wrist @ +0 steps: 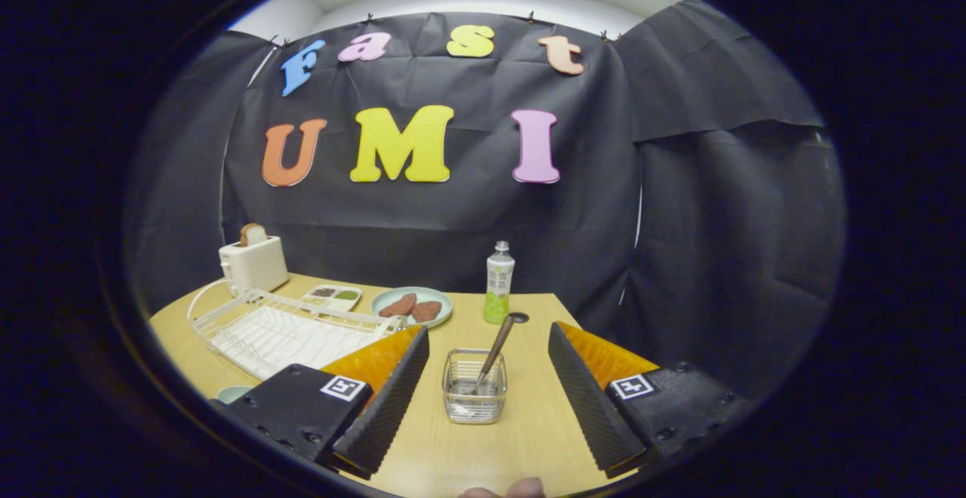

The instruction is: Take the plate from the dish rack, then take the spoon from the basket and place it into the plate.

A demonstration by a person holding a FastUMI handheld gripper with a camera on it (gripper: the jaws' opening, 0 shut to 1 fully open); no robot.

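Tool (pixel 489 400) spread wide, pinching nothing. Small clear square basket (pixel 474 396) sits between its fingers on the wooden worktop (pixel 528 438); brown-handled spoon (pixel 494 351) leans toward 1 o'clock. White wire dish rack (pixel 287 328) at 10 o'clock.

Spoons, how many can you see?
1. The spoon leans in the clear basket, between the open gripper's fingers. More could be hidden behind them.

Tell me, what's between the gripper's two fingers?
In the gripper view, a small wire basket holding the spoon stands on the table between the open hand-held gripper fingers.
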